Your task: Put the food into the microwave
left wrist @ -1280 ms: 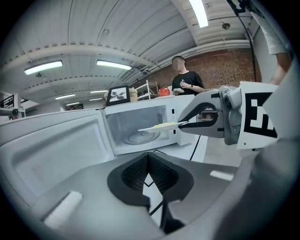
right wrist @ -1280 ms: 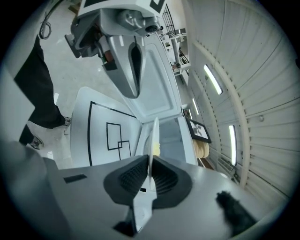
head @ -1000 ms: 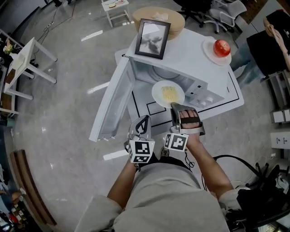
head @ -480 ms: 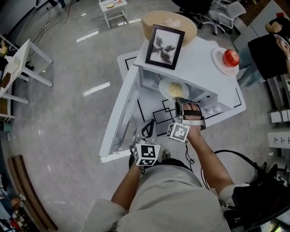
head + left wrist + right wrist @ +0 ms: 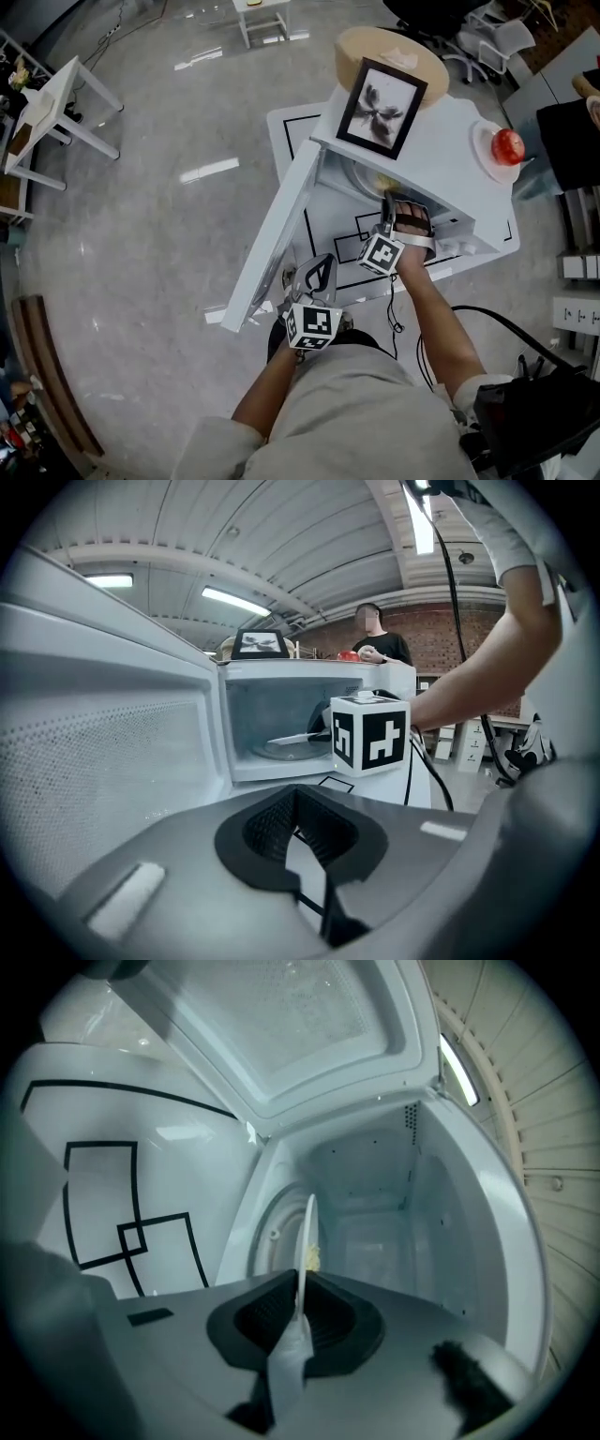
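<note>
Plate: a thin white round plate [image 5: 307, 1227], seen edge-on in the right gripper view; its near rim is between that gripper's pads.
Food: a small pale yellow, lumpy portion [image 5: 312, 1258] lying on the plate, past the jaws.
Where: the plate and food are inside the open cavity of the white microwave [image 5: 441, 159], above the round glass turntable [image 5: 265, 1232]. Whether the plate touches the turntable cannot be told.
Right gripper: the right gripper [image 5: 386, 199] reaches into the cavity with its jaws narrow, clamped on the plate's rim.
Left gripper: the left gripper [image 5: 322, 267] is held near the person, left of the right one and outside the microwave. Its jaws are together with nothing in them.
Door: the microwave door [image 5: 277, 234] is swung wide open to the left.
On top: a black picture frame [image 5: 380, 108] stands at the far left of the microwave's top, and a red apple [image 5: 507, 145] on a small white dish is at the right.
</note>
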Available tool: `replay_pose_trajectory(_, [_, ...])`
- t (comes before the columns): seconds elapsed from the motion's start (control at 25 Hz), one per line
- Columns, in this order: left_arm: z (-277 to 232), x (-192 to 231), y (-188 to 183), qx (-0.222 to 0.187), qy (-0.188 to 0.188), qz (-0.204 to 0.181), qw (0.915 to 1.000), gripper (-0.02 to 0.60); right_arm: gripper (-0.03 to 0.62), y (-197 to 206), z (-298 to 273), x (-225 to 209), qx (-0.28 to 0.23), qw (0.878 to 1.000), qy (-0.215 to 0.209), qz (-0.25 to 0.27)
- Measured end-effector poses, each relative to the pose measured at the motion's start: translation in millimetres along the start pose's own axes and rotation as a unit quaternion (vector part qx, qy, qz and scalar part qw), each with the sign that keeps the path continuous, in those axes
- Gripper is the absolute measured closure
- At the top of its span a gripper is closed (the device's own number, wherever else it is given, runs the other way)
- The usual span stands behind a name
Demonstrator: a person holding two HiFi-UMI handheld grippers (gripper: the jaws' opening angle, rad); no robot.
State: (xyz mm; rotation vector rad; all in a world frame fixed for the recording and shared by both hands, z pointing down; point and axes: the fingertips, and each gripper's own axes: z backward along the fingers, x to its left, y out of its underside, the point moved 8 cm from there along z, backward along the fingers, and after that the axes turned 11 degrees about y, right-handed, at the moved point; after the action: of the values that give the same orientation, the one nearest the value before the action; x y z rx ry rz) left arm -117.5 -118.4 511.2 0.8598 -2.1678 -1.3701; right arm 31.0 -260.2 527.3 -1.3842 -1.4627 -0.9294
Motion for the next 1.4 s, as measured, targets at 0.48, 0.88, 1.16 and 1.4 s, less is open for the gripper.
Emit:
replay_pose_trajectory(0.48, [-3, 3, 18, 0.027, -0.002, 0.017, 0.9995, 0.574, 0.569, -7, -48, 11, 0.017, 1.000, 0.002, 0.025])
replay_pose_trajectory(0.88, [-3, 2, 19, 0.034, -0.001, 0.022, 0.9992, 0.574, 0.568, -8, -64, 4, 0.040, 0.997, -0.011, -0.073])
replay_pose_trajectory(1.16, [-6, -1, 20, 0.045, 0.001, 0.020, 0.9988, 0.574, 0.436, -5, -57, -23, 0.006, 0.953, -0.081, -0.291])
replay_pose_trajectory(1.4, [-8, -4, 19, 0.047, 0.009, 0.019, 0.9987, 0.574, 0.411, 1, -55, -29, 0.016, 0.888, -0.145, -0.436])
